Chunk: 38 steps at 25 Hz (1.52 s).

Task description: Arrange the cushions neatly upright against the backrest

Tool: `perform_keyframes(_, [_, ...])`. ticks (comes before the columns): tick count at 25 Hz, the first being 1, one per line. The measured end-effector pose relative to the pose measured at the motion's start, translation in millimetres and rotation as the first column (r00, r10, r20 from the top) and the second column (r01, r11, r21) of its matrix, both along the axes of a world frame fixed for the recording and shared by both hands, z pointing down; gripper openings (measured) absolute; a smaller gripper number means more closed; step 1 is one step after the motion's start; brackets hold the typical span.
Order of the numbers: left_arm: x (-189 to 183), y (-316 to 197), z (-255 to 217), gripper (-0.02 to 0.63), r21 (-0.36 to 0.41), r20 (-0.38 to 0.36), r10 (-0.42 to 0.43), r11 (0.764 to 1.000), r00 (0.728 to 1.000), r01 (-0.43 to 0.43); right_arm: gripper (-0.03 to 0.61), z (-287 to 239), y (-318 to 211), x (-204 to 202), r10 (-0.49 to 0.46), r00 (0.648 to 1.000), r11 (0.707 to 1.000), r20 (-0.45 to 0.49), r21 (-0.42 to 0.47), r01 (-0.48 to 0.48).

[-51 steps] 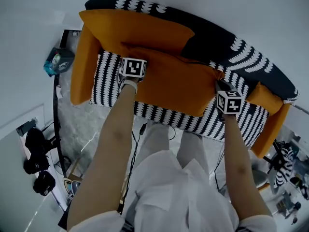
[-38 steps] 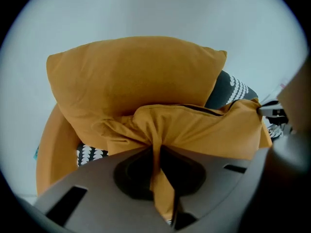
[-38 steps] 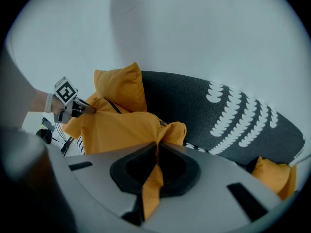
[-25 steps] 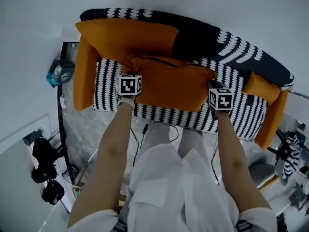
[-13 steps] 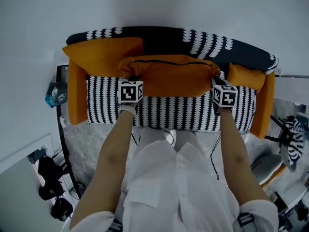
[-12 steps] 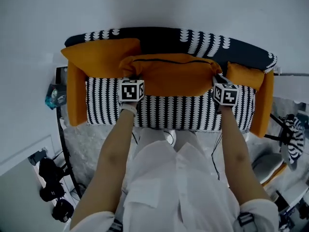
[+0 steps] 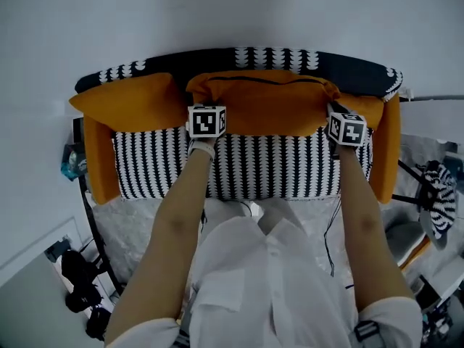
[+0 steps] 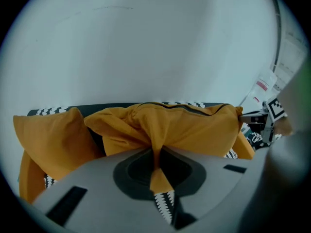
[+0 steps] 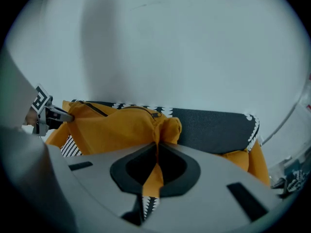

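So that the cushion [image 7: 261,107] stood against the backrest [image 7: 348,67], we held both ends. Left gripper [image 8: 156,163] and right gripper [image 9: 155,160] pinched its fabric.

Before backrest [image 7: 348,67] ctr: mid cushion [image 7: 261,104], over seat [image 7: 268,165]. At backrest L end: 2nd cushion [image 7: 127,101]; R end: 3rd cushion [image 7: 366,107]. L hand-held gripper [image 8: 156,160], R hand-held gripper [image 9: 156,161] on mid cushion's L, R corners.

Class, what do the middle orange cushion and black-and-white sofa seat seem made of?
The middle orange cushion looks like soft matte fabric: it creases and bunches. The black-and-white sofa seat seems matte printed upholstery cloth: no shine.
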<state>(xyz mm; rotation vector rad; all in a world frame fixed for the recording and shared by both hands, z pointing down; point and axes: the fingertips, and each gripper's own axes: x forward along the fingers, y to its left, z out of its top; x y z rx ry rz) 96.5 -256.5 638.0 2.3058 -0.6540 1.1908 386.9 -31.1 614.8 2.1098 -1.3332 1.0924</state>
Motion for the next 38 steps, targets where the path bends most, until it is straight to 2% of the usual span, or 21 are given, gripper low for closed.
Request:
perform_keyframes(5, [5,-15,17,0.044,0.011,0.046,-0.023,1.000,0.999,0.022,0.017,25,-11,5,-0.029,0.999,1.000,0.034,0.005,0.029])
perform_keyframes(9, [13,-32,24,0.046,0.024,0.025,-0.028,0.999,0.999,0.027,0.017,32,-29,12,-0.031,0.999,0.999,0.035,0.027,0.030])
perform_keyframes(11, [14,-36,26,0.052,0.020,0.038,-0.047,0.999,0.998,0.046,0.017,34,-35,17,-0.034,0.999,0.999,0.036,0.028,0.033])
perform_keyframes(16, [14,-40,35,0.102,-0.007,0.040,-0.075,0.997,0.996,0.076,0.018,46,-34,23,-0.032,0.999,0.999,0.042,-0.002,0.032])
perform_keyframes(18, [16,-45,35,0.150,-0.002,0.036,-0.072,0.997,0.997,0.072,0.021,48,-34,27,-0.019,0.999,1.000,0.038,-0.018,0.019])
perform_keyframes(22, [16,-53,35,0.265,-0.003,0.031,-0.067,0.998,0.997,0.067,0.086,50,-34,37,0.012,0.999,0.998,0.033,-0.057,-0.010])
perform_keyframes(24, [17,-53,32,0.295,-0.009,0.024,-0.066,0.998,0.998,0.066,0.121,50,-31,40,0.015,0.999,0.997,0.035,-0.070,-0.012])
perform_keyframes(27, [17,-50,27,0.315,-0.014,0.025,-0.052,0.999,0.998,0.052,0.170,50,-23,44,0.035,0.998,0.996,0.049,-0.086,-0.031])
perform_keyframes(30, [13,-51,24,0.335,0.011,0.056,-0.034,0.999,0.998,0.034,0.184,41,-12,50,0.078,0.996,0.992,0.050,-0.101,-0.073])
perform_keyframes(35, [11,-47,3,0.342,0.043,0.050,-0.017,0.999,0.999,0.015,0.189,22,-2,42,0.075,0.996,0.996,0.050,-0.056,-0.073])
perform_keyframes(38, [10,-37,-8,0.342,0.027,0.028,-0.016,1.000,0.999,0.015,0.190,7,-3,29,0.062,0.997,0.998,0.055,-0.013,-0.061])
